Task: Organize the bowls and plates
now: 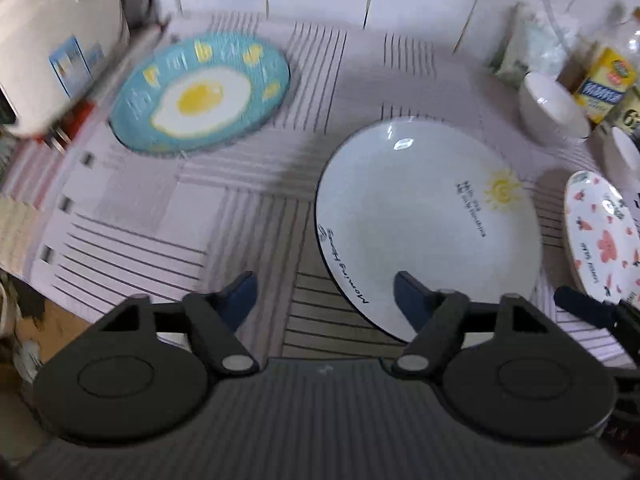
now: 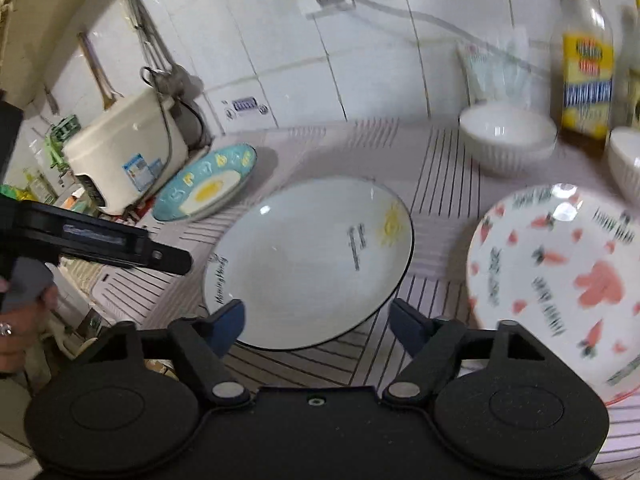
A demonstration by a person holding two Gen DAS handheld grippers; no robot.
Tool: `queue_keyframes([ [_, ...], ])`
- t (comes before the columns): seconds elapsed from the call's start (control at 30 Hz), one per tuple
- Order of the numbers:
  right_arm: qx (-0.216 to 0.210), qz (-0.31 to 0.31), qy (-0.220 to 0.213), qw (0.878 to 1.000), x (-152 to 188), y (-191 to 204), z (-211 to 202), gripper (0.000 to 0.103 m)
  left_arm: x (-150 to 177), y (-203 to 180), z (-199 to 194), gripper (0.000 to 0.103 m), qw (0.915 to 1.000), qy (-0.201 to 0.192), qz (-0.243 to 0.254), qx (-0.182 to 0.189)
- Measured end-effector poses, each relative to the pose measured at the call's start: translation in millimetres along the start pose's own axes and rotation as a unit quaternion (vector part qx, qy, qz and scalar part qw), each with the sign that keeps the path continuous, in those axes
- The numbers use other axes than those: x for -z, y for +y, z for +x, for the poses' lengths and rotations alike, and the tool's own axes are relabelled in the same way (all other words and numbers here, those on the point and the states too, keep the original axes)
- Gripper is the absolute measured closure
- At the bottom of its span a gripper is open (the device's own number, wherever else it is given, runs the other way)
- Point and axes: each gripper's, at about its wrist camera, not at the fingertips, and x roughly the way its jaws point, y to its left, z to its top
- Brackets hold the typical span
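The table point(image 1: 256, 208), covered in a white cloth with dark stripes, is carrying everything. A large round white ceramic plate with a dark rim and a yellow sun point(image 1: 428, 220) is lying flat at its middle. The left claw point(image 1: 325, 300) is hanging spread and empty over that plate's near edge; the right claw point(image 2: 316, 326) is likewise spread and pinching nothing. Judging by this, the first pick is being approached. Next, one pad needs to slip under the rim. The blue egg-pattern plate point(image 1: 200, 92), the white carrot-print plate point(image 2: 556, 276) and two white bowls point(image 2: 508, 140) are waiting, unstacked.

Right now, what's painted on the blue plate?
A fried egg, ringed by yellow shapes, on the blue plate; left wrist view shows it best.
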Motion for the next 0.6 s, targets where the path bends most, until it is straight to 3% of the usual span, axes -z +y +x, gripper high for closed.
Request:
queue_keyframes([
  [0.1, 0.004, 0.027, 0.001, 1.000, 6.7, -4.3, 17.3, 0.028, 2.0, -0.6, 15.8, 0.040, 1.0000, -0.002, 0.004, 0.000],
  [0.17, 0.005, 0.043, -0.001, 0.999, 9.7, -8.3, 25.1, 0.036, 4.0, 2.1, 21.0, 0.045, 0.9999, -0.010, -0.001, 0.008],
  [0.23, 0.035, 0.051, -0.007, 0.998, 10.2, -11.8, 32.8, 0.066, 5.9, 6.5, 24.0, 0.053, 0.9993, -0.017, -0.016, 0.028],
  [0.3, 0.049, 0.055, -0.011, 0.997, 12.8, -16.2, 37.5, 0.076, 6.8, 8.8, 28.7, 0.067, 0.9989, -0.016, -0.022, 0.038],
  [0.47, 0.046, 0.078, -0.021, 0.996, 13.9, -22.7, 36.9, 0.078, 14.0, 15.6, 31.4, 0.081, 0.9966, -0.024, -0.037, 0.069],
  [0.6, 0.037, 0.093, -0.012, 0.995, 11.2, -27.9, 44.1, 0.078, 16.4, 10.4, 39.0, 0.082, 0.9951, -0.026, -0.046, 0.083],
])
